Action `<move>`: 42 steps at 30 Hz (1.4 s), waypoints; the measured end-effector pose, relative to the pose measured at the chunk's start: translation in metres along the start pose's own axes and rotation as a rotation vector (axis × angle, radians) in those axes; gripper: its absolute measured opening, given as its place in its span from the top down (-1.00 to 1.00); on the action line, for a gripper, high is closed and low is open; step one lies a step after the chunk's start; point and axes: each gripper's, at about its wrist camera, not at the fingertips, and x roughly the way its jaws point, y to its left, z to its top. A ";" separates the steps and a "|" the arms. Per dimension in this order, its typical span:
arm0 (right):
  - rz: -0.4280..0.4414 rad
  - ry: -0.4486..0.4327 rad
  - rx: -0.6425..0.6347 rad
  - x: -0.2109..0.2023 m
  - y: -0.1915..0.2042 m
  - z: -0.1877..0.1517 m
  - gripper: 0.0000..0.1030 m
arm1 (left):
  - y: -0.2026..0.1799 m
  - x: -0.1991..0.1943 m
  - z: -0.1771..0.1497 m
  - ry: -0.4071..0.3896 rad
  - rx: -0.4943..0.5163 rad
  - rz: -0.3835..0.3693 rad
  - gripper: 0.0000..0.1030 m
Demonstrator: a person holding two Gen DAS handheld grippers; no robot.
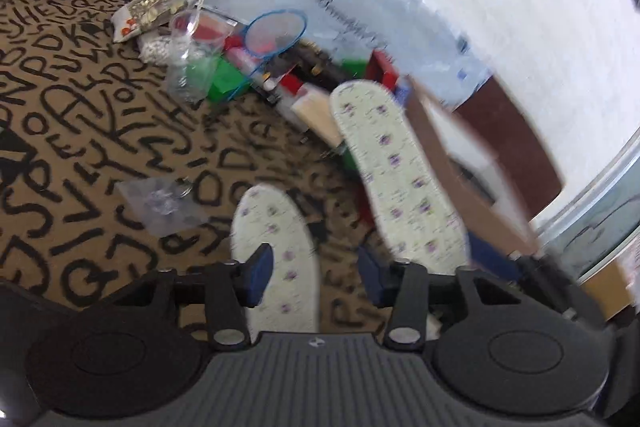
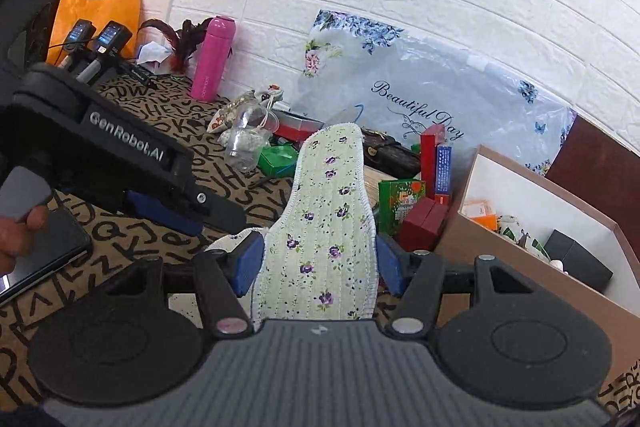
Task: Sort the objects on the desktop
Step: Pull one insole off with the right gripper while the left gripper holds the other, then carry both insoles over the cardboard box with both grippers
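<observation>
step: insoles mid-sort | right gripper (image 2: 316,263) fingers clamped on raised insole (image 2: 324,211) | left gripper (image 1: 316,277) fingers half open, gripping nothing, straddling other insole (image 1: 276,247) lying on table | next: probably box (image 2: 532,211) at table's right edge

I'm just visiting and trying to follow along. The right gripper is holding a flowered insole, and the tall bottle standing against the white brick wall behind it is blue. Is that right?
Almost. The bottle standing against the white brick wall is pink, not blue; the right wrist view shows it clearly. The rest holds: the right gripper is holding a flowered insole between its blue pads.
</observation>
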 end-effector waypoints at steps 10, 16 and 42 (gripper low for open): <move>-0.006 0.111 0.044 0.006 -0.012 -0.037 -0.18 | -0.025 0.039 -0.031 0.109 0.253 0.142 -0.24; -0.034 0.135 0.106 0.000 -0.032 -0.048 -0.18 | -0.027 0.042 -0.027 0.095 0.243 0.160 0.75; 0.024 0.075 0.219 -0.032 -0.046 -0.039 -0.19 | -0.060 0.035 -0.024 0.103 0.308 0.039 0.99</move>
